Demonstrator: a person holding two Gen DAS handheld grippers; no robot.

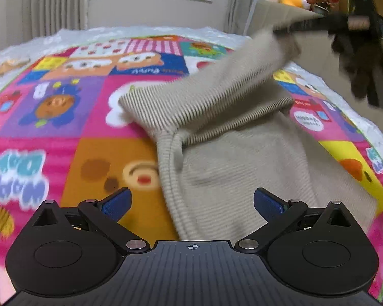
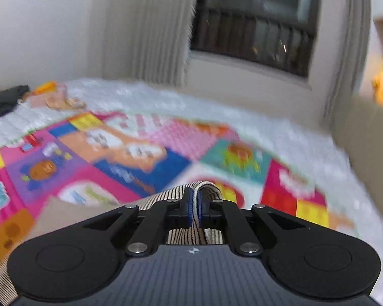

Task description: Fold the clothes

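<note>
Step in hand looks like an early fold: beige ribbed-knit sweater lies on the bright cartoon-patchwork blanket covering the bed, one ribbed hem or cuff end lifted up and to the right. Right tool is clamped together on that striped ribbed edge, blue pads pinching cloth, held above the bed. Left tool has its fingers spread wide apart, holding nothing, hovering just over the sweater's body near its ribbed border. Next move probably calls for carrying the lifted part across and laying it flat, left tool pinning or grabbing the near edge. Motion blur; garment layout partly unclear.
</note>
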